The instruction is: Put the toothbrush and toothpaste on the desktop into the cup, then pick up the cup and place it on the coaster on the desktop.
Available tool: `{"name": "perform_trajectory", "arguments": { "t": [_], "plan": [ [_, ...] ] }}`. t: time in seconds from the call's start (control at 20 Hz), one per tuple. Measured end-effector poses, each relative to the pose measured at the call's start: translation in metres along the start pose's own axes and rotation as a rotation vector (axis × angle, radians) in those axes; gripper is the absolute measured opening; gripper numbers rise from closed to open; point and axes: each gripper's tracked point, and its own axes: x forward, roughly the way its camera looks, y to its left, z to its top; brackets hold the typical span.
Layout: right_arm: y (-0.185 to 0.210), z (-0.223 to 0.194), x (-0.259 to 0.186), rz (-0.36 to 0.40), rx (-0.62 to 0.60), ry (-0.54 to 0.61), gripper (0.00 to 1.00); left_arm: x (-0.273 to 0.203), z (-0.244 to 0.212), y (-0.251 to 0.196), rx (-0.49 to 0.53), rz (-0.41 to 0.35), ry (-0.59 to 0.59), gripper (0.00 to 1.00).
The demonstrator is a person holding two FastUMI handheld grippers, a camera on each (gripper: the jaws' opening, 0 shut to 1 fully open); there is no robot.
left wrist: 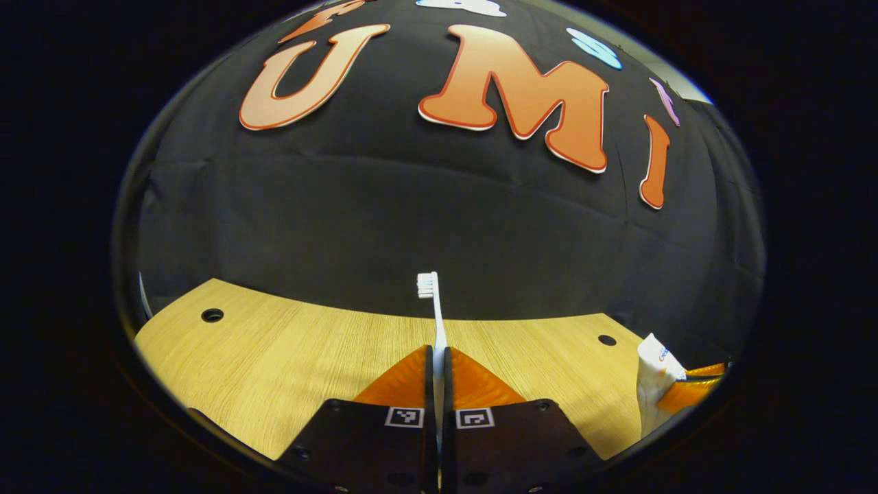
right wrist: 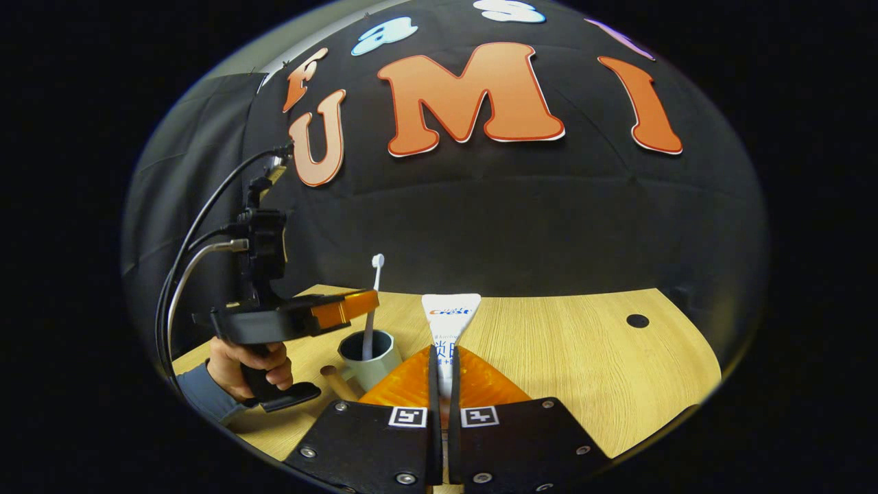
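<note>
In the left gripper view, the left gripper [left wrist: 439, 353] is closed on the toothbrush [left wrist: 435, 309], both fingers pressing its white handle. The brush stands upright between them, its bristle head at the top, above the wooden desk [left wrist: 274, 357]. At the right edge of that view the toothpaste [left wrist: 655, 381] stands upright, clamped in the other tool.

In the right gripper view, the right gripper [right wrist: 442, 353] is closed on the toothpaste [right wrist: 449, 319], both fingers squeezing the white tube, whose flat crimped end points up. To the left of the tube sits the cup [right wrist: 370, 360], a pale mug standing upright on the desk [right wrist: 583, 370], with a wooden handle [right wrist: 337, 383] sticking out toward the camera. The toothbrush [right wrist: 374, 309] stands nearly upright with its lower end inside the cup and its head well above the rim. The left gripper [right wrist: 357, 305] reaches in from the left of the cup and meets the brush handle just above the rim. A hand [right wrist: 247, 367] in a blue-grey sleeve [right wrist: 199, 391] holds that tool by its grip, left of the cup, and cables [right wrist: 185, 274] loop up from it.
</note>
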Motion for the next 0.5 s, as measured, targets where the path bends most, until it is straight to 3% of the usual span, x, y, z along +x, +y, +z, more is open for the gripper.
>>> {"name": "perform_trajectory", "arguments": {
  "t": [0.5],
  "plan": [
    [0.007, 0.019, 0.012, 0.011, 0.024, -0.069, 0.04, -0.005, -0.025, 0.0, 0.005, -0.008, 0.11, 0.08]
  ]
}}
